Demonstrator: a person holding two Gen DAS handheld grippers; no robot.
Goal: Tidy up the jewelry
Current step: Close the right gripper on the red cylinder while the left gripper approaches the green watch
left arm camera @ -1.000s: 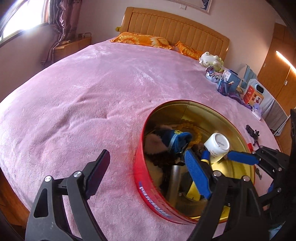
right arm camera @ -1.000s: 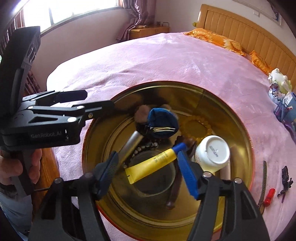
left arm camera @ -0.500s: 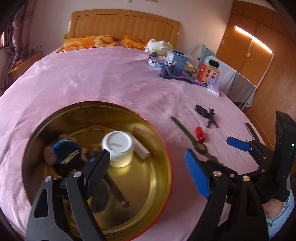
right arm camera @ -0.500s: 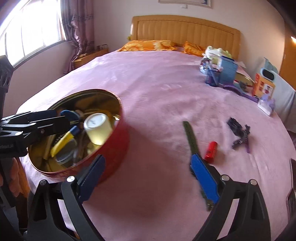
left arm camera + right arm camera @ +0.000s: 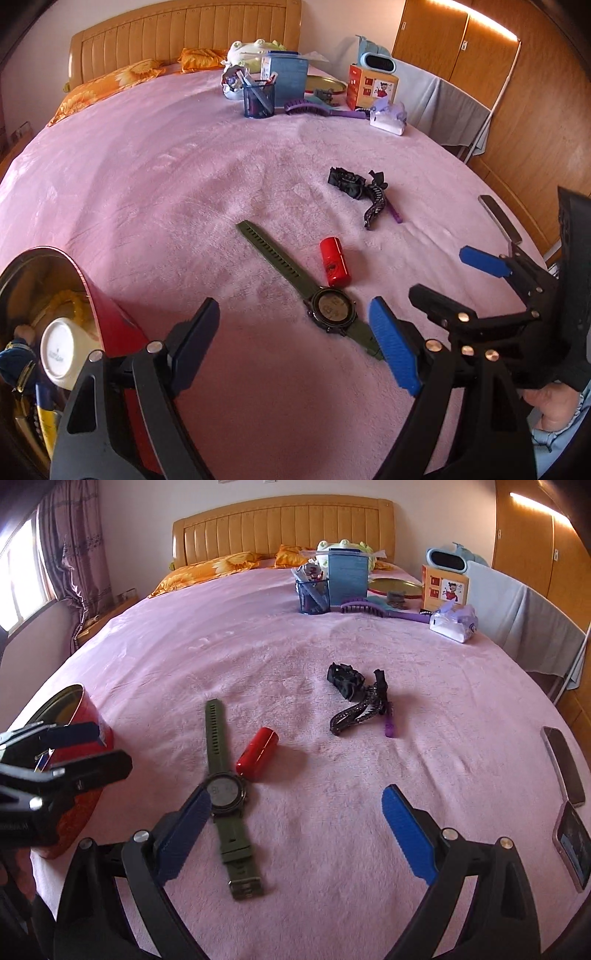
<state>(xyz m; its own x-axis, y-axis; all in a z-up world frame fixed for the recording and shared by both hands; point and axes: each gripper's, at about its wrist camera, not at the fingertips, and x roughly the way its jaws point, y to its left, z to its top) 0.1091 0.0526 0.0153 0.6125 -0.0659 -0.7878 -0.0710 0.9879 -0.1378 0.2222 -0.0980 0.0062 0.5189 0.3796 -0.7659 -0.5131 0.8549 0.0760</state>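
Both our tools stand wide and empty, and the green watch [image 5: 226, 794] lies flat on the bed, strap running away from us, beside the right tool [image 5: 295, 834], just ahead of the left tool [image 5: 291, 350].

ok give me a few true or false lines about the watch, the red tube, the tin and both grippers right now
1. The green watch lies flat on the pink blanket. True.
2. The red tube stands inside the red tin. False: it lies on the blanket beside the watch.
3. The right gripper is shut on the watch strap. False: its jaws are wide open and hold nothing.
4. The left gripper is open and empty. True.
5. The black hair accessories lie farther up the bed than the watch. True.
6. The tin is empty. False: a white jar and other items lie inside.
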